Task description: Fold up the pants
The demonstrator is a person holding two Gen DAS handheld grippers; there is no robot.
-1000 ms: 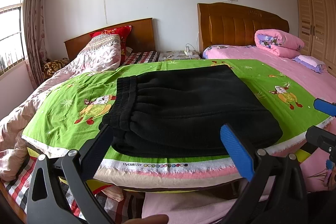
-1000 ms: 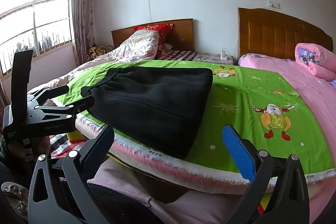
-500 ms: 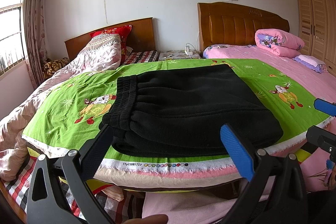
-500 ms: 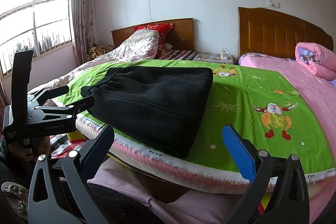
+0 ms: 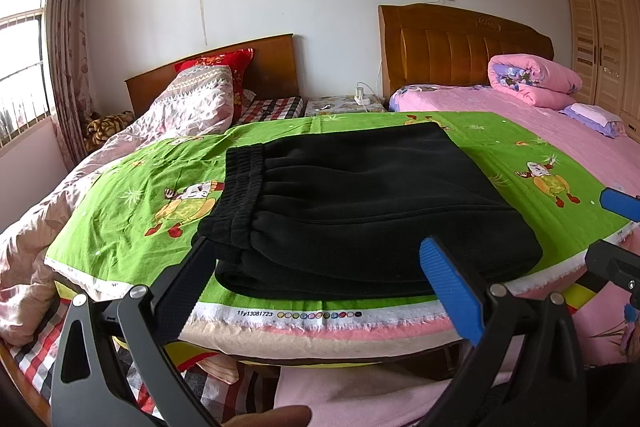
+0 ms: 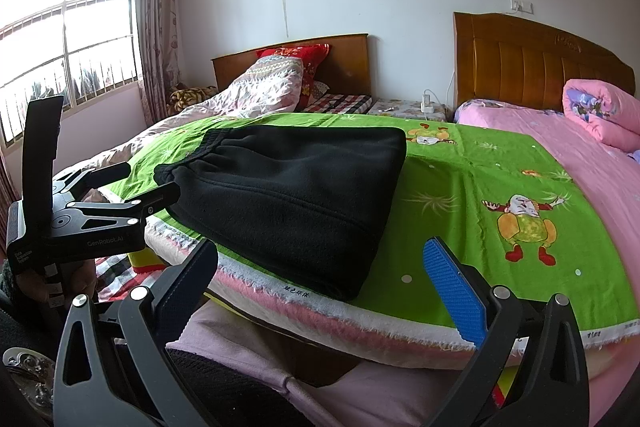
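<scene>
1. Bedroom with two beds; a green cartoon-print sheet [image 5: 120, 211] covers the near bed, and the black fleece pants [image 5: 360, 203] lie folded in a compact stack by its front edge.
2. Left tool [image 5: 316, 283] and right tool [image 6: 320, 279] both hover off that edge, fingers spread, holding nothing.
3. Folding looks essentially done; next would be at most a tidying pat.
4. Pant legs are hidden inside the stack.

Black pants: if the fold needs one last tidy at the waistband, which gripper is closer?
Left, probably. The open left gripper faces the black pants near the waistband; the open right gripper faces the opposite folded edge.
</scene>
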